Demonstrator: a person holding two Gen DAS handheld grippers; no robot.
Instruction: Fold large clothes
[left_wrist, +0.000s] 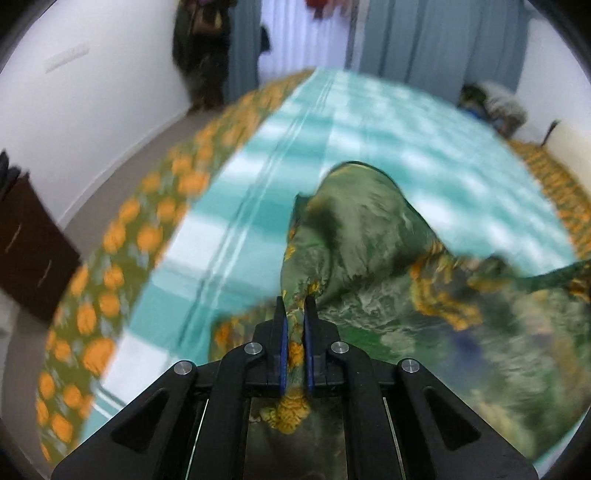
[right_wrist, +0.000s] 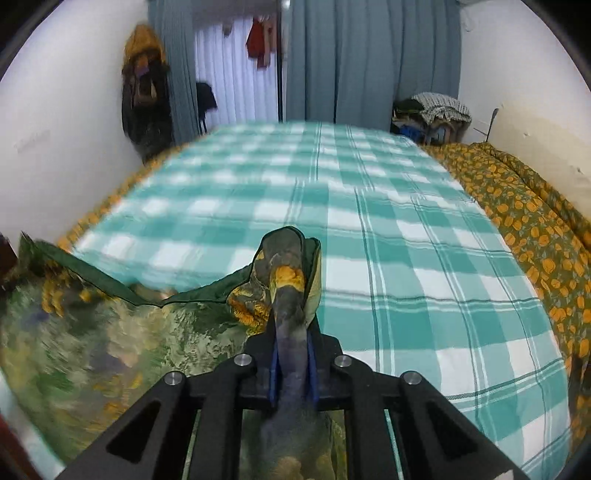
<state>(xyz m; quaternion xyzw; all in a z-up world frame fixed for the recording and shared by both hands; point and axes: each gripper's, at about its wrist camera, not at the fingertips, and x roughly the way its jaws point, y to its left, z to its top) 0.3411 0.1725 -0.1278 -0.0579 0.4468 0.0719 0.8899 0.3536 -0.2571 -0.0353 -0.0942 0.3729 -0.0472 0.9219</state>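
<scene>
A large green garment (left_wrist: 369, 229) with yellow flowers and a mottled print lies bunched on the teal checked bedsheet (left_wrist: 258, 177). My left gripper (left_wrist: 294, 301) is shut on a flowered edge of it, and cloth runs back between the blue pads. From there the fabric stretches off to the right in a taut band. In the right wrist view the same garment (right_wrist: 110, 332) spreads to the lower left. My right gripper (right_wrist: 291, 325) is shut on a bunched fold of it, which stands up past the fingertips. The picture is blurred.
The checked sheet (right_wrist: 406, 258) covers a bed with a green and orange flowered cover (right_wrist: 535, 229) at its edges. Blue curtains (right_wrist: 369, 66) and hanging clothes stand behind the bed. A pile of laundry (right_wrist: 436, 110) sits at the far right corner, and a dark cabinet (left_wrist: 29, 251) stands left.
</scene>
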